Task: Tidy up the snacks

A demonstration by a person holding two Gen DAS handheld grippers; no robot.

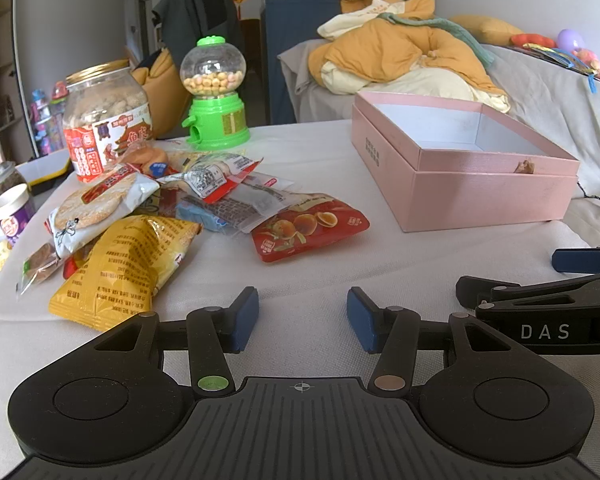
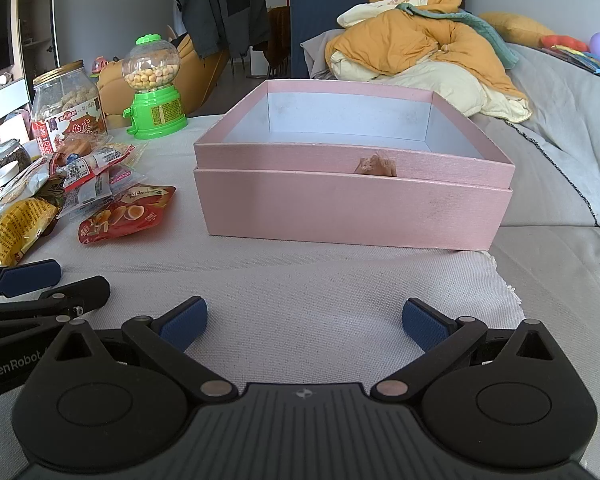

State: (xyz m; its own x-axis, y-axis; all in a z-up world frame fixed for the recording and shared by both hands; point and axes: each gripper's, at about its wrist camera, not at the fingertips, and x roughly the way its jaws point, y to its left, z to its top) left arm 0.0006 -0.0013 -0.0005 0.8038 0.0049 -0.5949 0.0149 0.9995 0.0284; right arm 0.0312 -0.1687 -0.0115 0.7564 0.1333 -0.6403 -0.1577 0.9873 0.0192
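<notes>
My left gripper (image 1: 303, 318) hangs over bare cloth, jaws wide with nothing between them. My right gripper (image 2: 305, 326) is the same, spread wide and empty. Each is cut off by the frame edge in the other's view. Further on, the snack packets (image 1: 172, 216) lie heaped to my left, the lower ones half buried, their print too small to read. The pink box (image 2: 352, 200) stands ahead, open; its near wall hides most of its floor. Behind the heap stand a jar (image 1: 106, 118) and a green candy dispenser (image 1: 216, 96).
</notes>
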